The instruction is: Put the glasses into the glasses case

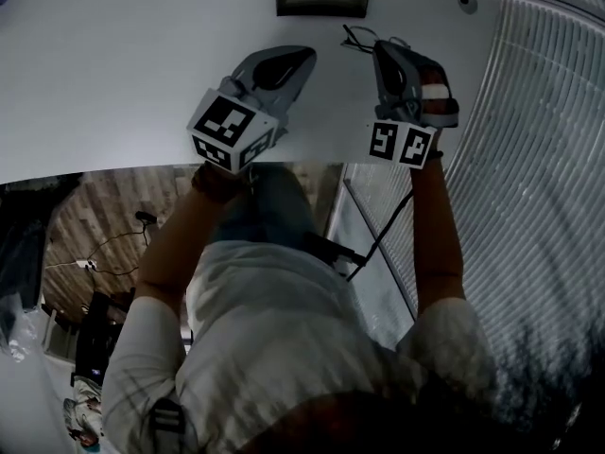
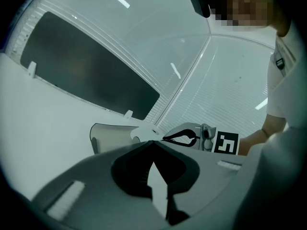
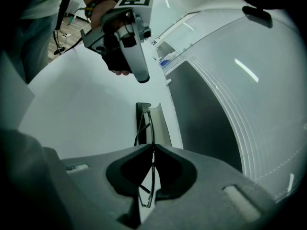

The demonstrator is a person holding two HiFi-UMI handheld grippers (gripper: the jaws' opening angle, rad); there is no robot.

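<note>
Thin black wire glasses point(image 3: 151, 128) are held tight in the closed right gripper point(image 3: 153, 147), before the open grey glasses case point(image 3: 161, 121) at the far edge of the white table point(image 3: 86, 114). The left gripper point(image 2: 152, 143) is closed and empty.

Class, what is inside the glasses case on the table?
Nothing shows inside the open glasses case. The glasses are clamped in the right hand-held gripper, not in the case. The case's near wall covers part of its interior.

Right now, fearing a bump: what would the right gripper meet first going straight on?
Likely the open glasses case, straight ahead of the right gripper and the glasses it holds; depth unclear.
</note>
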